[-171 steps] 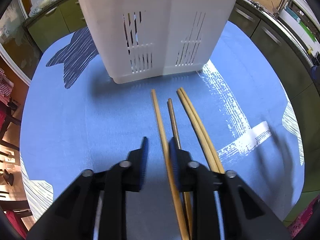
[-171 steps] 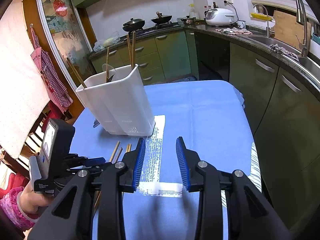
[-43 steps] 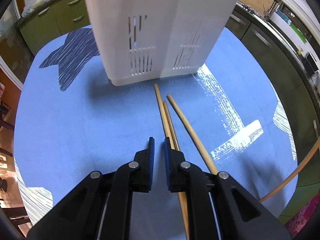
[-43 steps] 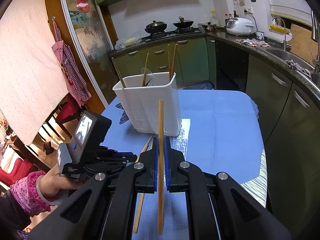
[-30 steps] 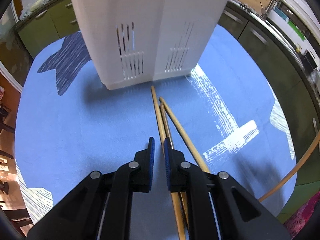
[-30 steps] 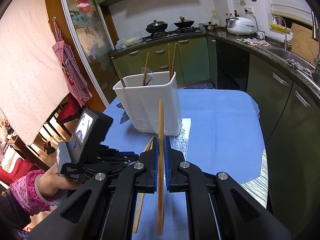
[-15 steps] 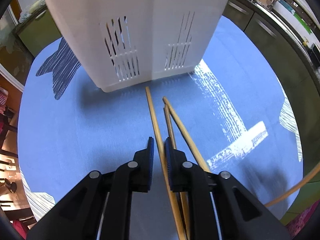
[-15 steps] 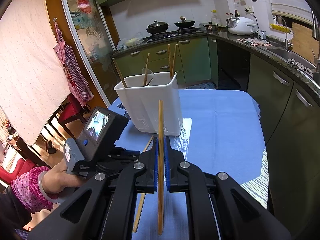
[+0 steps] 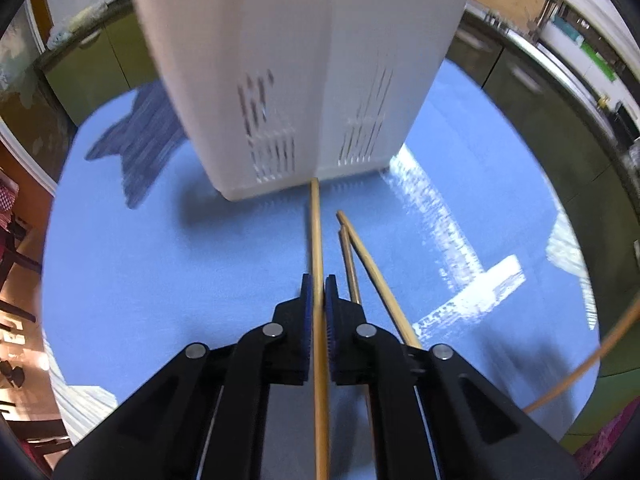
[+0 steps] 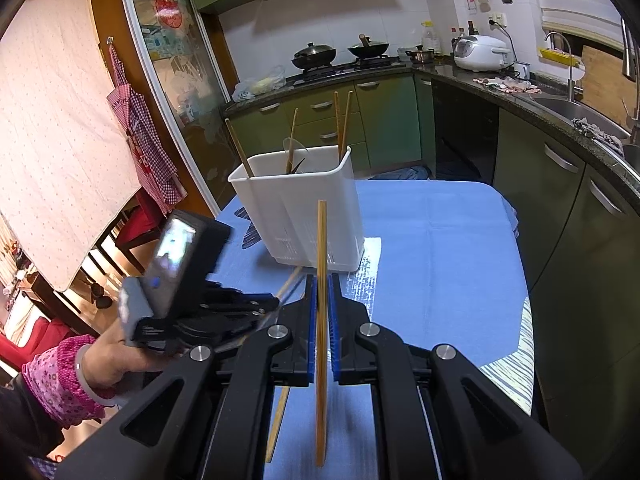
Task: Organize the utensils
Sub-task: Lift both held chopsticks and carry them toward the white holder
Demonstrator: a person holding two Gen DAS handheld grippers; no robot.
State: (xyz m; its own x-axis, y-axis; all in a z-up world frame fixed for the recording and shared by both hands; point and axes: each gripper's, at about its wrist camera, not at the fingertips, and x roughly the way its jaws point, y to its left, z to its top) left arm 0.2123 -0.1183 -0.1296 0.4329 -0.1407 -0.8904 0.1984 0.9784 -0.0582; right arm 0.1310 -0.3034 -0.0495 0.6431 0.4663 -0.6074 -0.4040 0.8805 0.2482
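Blue cloth: it covers your table (image 10: 440, 240), printed with white brush marks and a dark streaked patch.
White plastic holder (image 10: 304, 208): upright on the cloth, slotted low on its walls; several chopsticks and a dark utensil stand inside.
Left hand-held gripper (image 9: 319, 296): your jaws have just been closing, and the pads are now clenched on a wooden chopstick (image 9: 316, 236) whose far tip reaches the holder's base.
Loose chopsticks (image 9: 366, 264): two lie on the cloth just right of the one you hold, their tips crossing.
Right hand-held gripper (image 10: 321, 304): clamped on another chopstick (image 10: 321, 264), which sticks out ahead of the pads in front of the holder.
Your left hand (image 10: 116, 354): in a pink patterned sleeve, gripping the left tool.
Writing: nothing readable; the red mark on the glass door is too blurred.
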